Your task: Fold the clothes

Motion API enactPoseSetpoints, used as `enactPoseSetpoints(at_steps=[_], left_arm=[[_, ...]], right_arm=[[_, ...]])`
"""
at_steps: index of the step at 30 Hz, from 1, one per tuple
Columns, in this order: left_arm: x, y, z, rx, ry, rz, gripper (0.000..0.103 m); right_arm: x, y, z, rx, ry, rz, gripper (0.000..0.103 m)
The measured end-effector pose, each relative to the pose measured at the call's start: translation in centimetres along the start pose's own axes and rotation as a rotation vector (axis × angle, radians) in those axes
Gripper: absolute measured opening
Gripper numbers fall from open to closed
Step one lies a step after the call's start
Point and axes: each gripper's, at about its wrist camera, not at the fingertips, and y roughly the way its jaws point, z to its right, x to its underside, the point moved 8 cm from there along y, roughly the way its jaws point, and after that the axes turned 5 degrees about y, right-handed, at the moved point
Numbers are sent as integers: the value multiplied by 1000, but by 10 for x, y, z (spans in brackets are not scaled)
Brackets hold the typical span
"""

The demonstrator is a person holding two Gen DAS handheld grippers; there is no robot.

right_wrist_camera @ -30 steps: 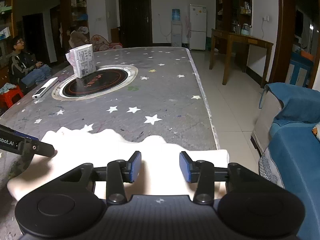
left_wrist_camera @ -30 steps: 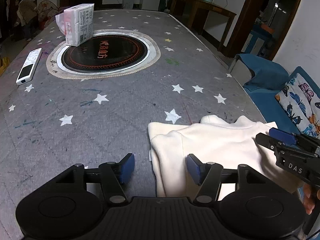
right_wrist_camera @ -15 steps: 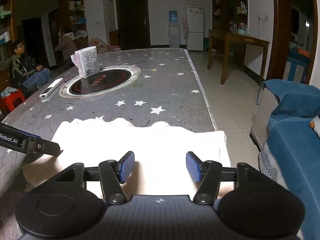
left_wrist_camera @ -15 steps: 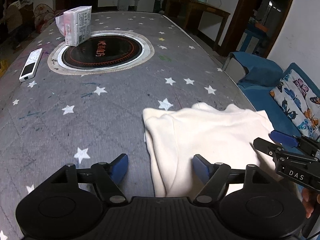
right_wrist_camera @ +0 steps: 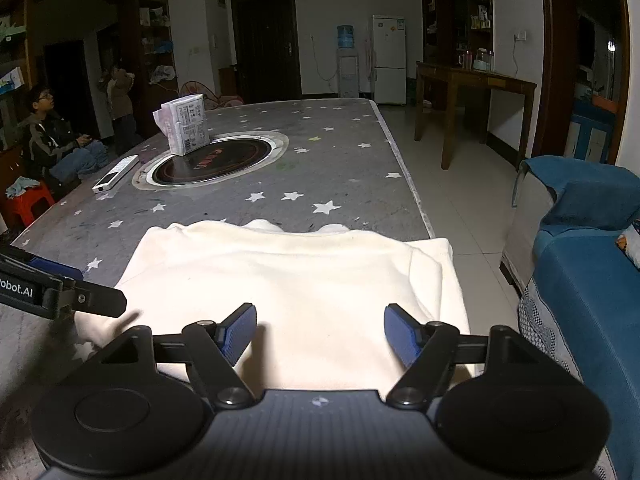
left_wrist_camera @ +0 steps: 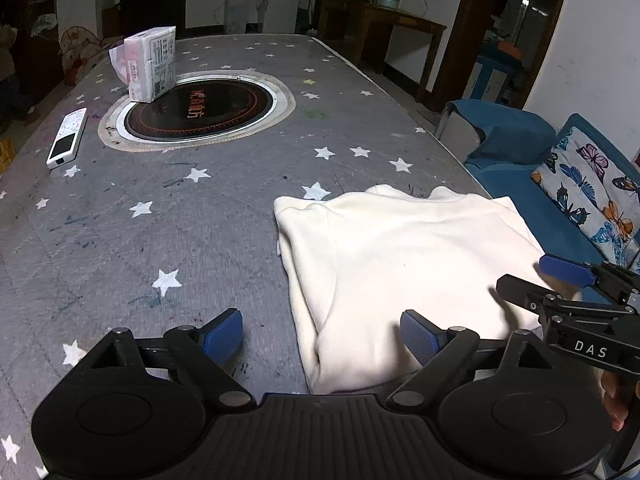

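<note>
butterfly cushion (left_wrist_camera: 596,196) in left view only; seated person (right_wrist_camera: 52,136) in right

One folded cream garment (left_wrist_camera: 404,264) lies on one star-patterned table (left_wrist_camera: 208,216). One built-in round cooktop (left_wrist_camera: 199,110), one tissue pack (left_wrist_camera: 148,63), one white remote (left_wrist_camera: 67,137). Two grippers: left (left_wrist_camera: 322,334), right (right_wrist_camera: 320,330).

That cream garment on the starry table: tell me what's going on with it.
A person holding a gripper in each hand is folding clothes. The cream garment lies partly folded at the near right corner of the table. The left gripper and right gripper both hover over it with jaws wide open, gripping nothing. A tissue pack and remote sit farther back, untouched.
</note>
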Motion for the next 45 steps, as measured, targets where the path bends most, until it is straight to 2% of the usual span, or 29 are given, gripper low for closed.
enactPoseSetpoints(at_steps=[6,21,30,45], left_arm=[[9,-8,3,-2,14,10,95],[25,-23,7,8,27,31,103],[36,-28,4,4,26,28,103],[49,-33,-2,-27,43,27,103]], right_arm=[[7,-8,-6,-1,-1,5,82],[20,-23,-18,6,1,9,92],[29,-28,-25,17,2,1,99],[40,-31,-29,39,0,-16,103]])
